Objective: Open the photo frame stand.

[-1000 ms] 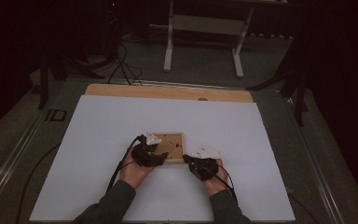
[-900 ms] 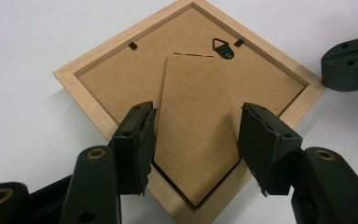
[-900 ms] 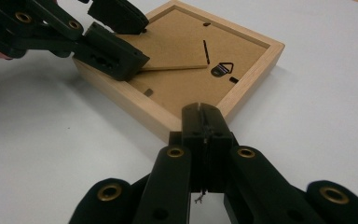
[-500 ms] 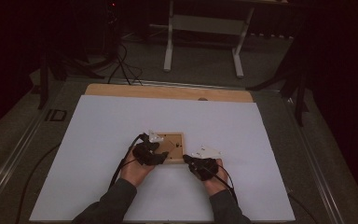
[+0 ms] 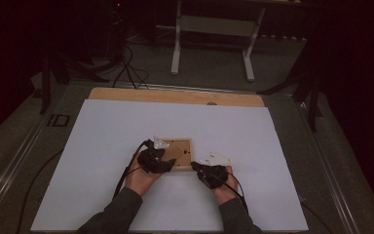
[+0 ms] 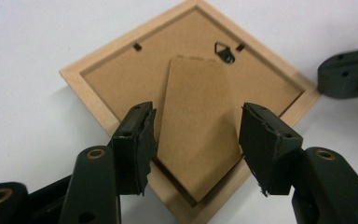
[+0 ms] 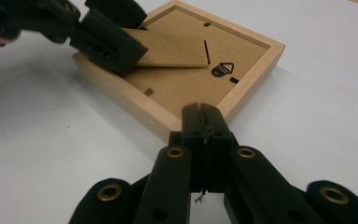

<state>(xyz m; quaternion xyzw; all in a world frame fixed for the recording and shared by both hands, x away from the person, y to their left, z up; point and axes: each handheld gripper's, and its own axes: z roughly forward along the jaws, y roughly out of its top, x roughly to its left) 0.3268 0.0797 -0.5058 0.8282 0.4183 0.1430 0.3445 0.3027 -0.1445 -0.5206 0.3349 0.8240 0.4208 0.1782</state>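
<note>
On the white tabletop (image 5: 102, 146), my left gripper (image 6: 196, 140) hangs over the near left part of a wooden picture frame (image 5: 187, 155) that lies face down, its brown backing board up. Its jaws stand apart on either side of the cardboard stand (image 6: 198, 126), the flap hinged to the backing; they have just been opening, and whether the pads touch the flap's edges I cannot tell. Seen from my right gripper's camera, the flap is lifted a little off the backing at the end under my left gripper (image 7: 107, 39).

The frame sits near the middle of the tabletop, a little toward my side, between my two hands. A small metal hanger (image 6: 224, 51) and two dark clips (image 6: 137, 46) show on the backing near the frame's far edge in the left gripper view.

To the right, my right gripper (image 7: 204, 121) has its jaws pressed together with nothing between them, the tip just at the frame's near corner; whether it touches the wood I cannot tell. From above, my right hand (image 5: 224, 183) rests low on the tabletop just beside the frame's right end, and my left hand (image 5: 139, 178) sits at its left end.
</note>
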